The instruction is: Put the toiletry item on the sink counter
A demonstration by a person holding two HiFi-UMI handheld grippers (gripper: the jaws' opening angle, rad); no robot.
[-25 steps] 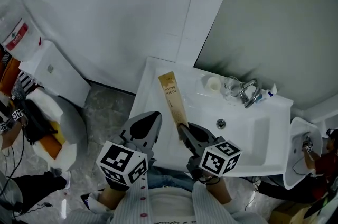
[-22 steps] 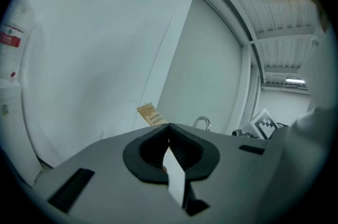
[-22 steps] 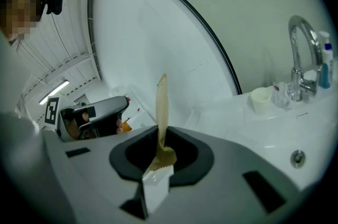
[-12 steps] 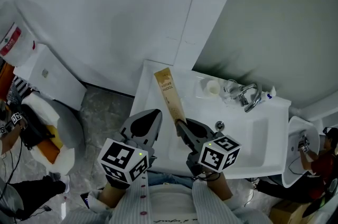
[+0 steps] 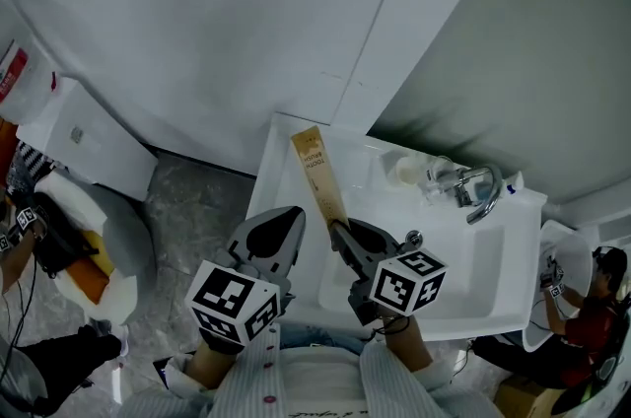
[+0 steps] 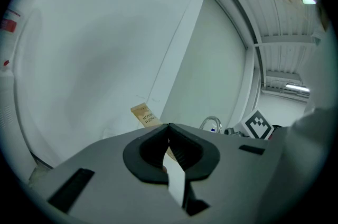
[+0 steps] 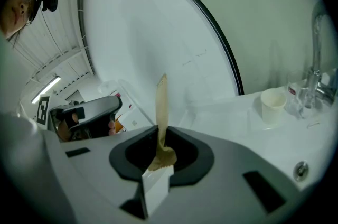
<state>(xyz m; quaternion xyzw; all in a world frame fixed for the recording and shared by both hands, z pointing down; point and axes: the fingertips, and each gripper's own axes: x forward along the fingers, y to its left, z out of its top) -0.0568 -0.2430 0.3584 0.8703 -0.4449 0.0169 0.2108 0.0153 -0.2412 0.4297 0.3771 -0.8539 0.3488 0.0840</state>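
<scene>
A long tan toothbrush box (image 5: 317, 172) is the toiletry item. My right gripper (image 5: 338, 230) is shut on its near end, and the box points away over the left part of the white sink counter (image 5: 287, 172). In the right gripper view the box (image 7: 161, 106) stands edge-on between the jaws of the right gripper (image 7: 160, 136). My left gripper (image 5: 292, 213) hovers just left of it at the counter's front edge, shut and holding nothing. In the left gripper view the left gripper (image 6: 169, 126) has its jaws closed, with the box (image 6: 143, 115) beyond them.
A chrome faucet (image 5: 480, 190), a paper cup (image 5: 405, 172) and a clear glass (image 5: 438, 175) stand at the back of the counter. The basin drain (image 5: 414, 237) lies right of my right gripper. A toilet cistern (image 5: 84, 145) is at the left, a person (image 5: 592, 308) at the lower right.
The head view has shifted a little. Both grippers keep much the same place over the counter's left side, with the box still gripped in the right one.
</scene>
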